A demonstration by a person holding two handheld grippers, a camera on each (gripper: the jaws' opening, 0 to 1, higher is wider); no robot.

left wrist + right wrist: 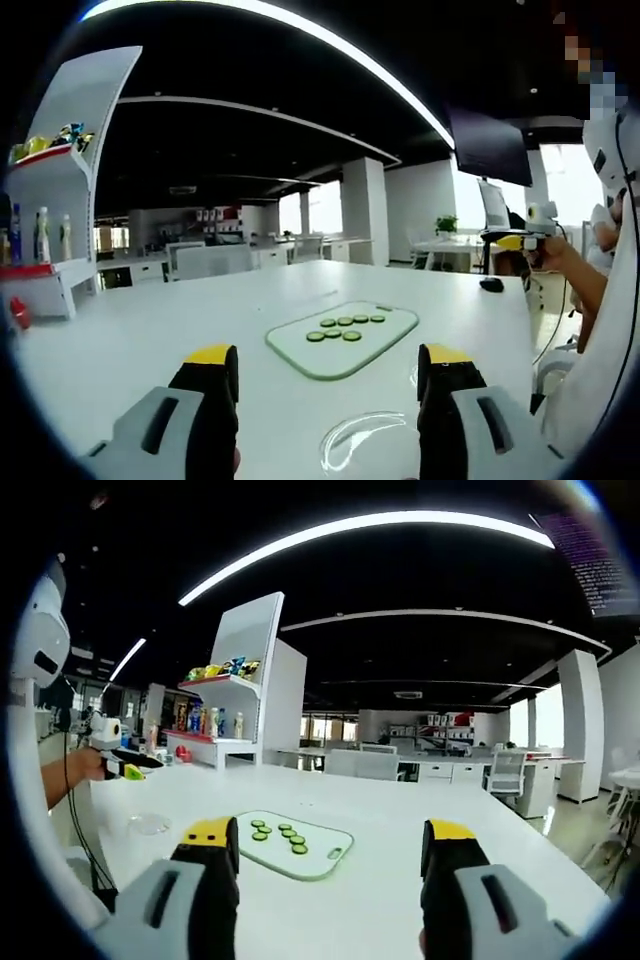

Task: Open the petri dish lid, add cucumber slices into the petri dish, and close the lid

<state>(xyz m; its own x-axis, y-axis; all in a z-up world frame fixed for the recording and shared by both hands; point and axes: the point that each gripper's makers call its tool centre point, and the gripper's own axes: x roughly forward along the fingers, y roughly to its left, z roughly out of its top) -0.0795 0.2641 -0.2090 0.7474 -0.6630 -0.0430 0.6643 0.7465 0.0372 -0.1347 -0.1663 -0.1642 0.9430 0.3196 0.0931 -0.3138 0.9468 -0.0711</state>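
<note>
The clear petri dish (362, 440) is faint against the white surface (150, 340), lying near the front edge between the left gripper (328, 385) jaws. Bare surface surrounds the cutting board (296, 844) bearing cucumber slices (280, 837). Both the left gripper and the right gripper (325, 860) are spread wide, empty.

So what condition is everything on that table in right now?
Left gripper: open, holding nothing.
Right gripper: open, holding nothing.
Petri dish: on the table, lid closed as far as I can tell.
Cucumber slices: lying loose on the cutting board.
</note>
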